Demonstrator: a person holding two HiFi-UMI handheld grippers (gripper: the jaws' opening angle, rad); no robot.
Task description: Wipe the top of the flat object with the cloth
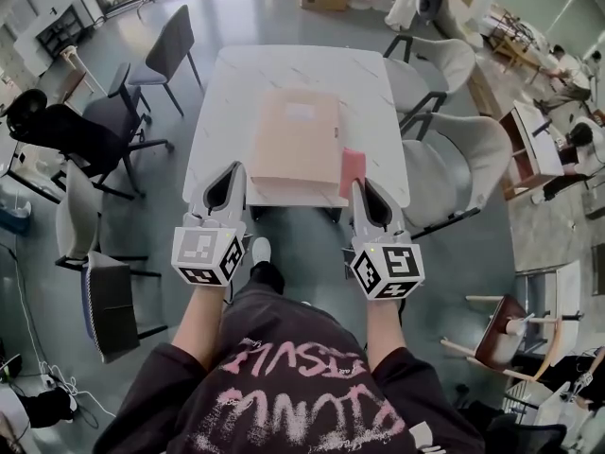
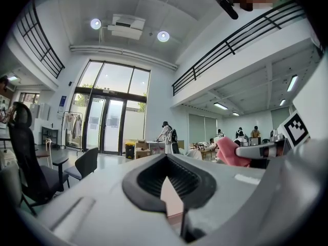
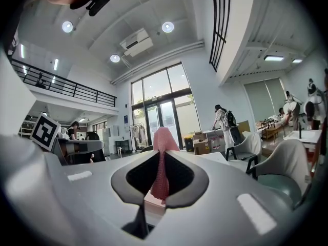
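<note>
cloth [image 1: 352, 170] beside folder [image 1: 296, 140] on white table [image 1: 284, 69]

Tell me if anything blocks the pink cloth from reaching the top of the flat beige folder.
Nothing visible does. The pink cloth, pinched in the right gripper, is beside the flat beige folder at its near right edge; the folder's top is bare.

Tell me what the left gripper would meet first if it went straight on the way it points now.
Probably the tan flat folder, near its left corner; it shows just past the left gripper, though depth is unclear.
</note>
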